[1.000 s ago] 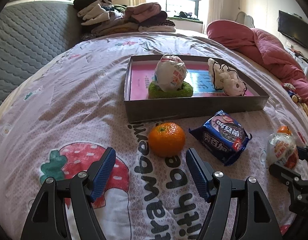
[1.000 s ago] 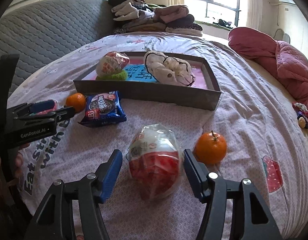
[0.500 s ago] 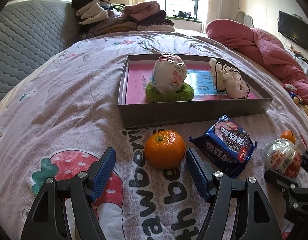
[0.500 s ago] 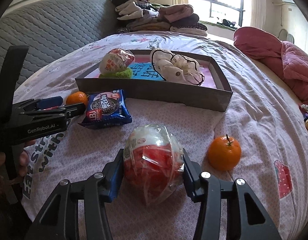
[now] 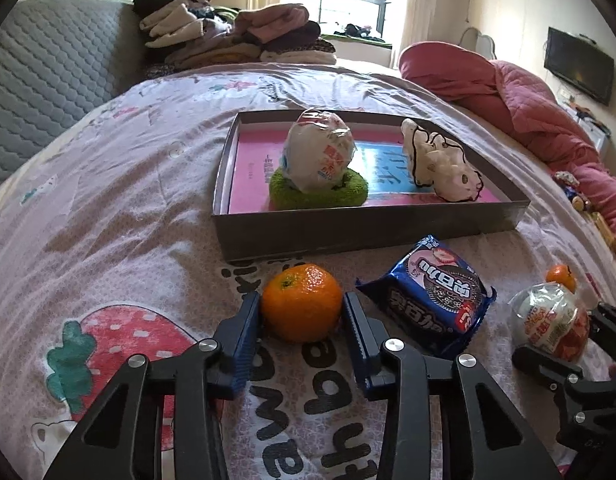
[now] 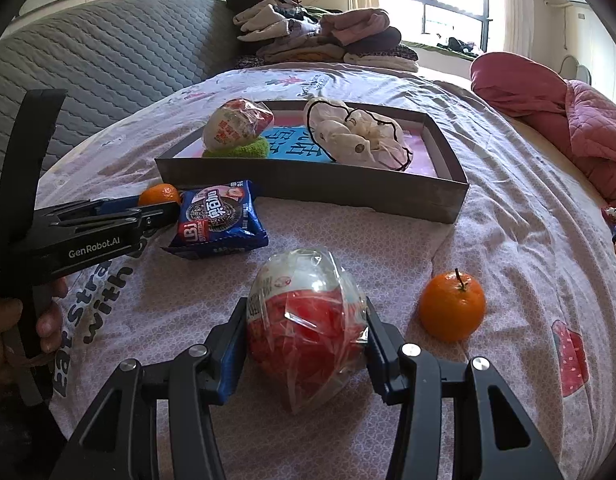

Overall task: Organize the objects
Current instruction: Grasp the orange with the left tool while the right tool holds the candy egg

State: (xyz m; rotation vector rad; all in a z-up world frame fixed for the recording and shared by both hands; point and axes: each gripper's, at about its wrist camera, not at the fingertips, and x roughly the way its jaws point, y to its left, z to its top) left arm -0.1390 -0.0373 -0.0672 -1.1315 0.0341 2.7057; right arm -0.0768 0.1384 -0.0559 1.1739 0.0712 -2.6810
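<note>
Both loads caged: left gripper (image 5: 302,316) closing onto tangerine (image 5: 302,302), right gripper (image 6: 306,332) clamping wrapped egg toy (image 6: 306,318); tray (image 5: 367,228) dead ahead at 12 o'clock.

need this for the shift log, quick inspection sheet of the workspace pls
surface: bedspread, strawberry print.
job's things: box tray holds a wrapped egg on a green ring and a white pouch; cookie pack and spare orange lie outside.
clutter: folded clothes, pink quilt.
grippers: left gripper closing on an orange; right gripper clamps an egg snack.
cables: nothing seen.
surroundings: window, wall TV.
</note>
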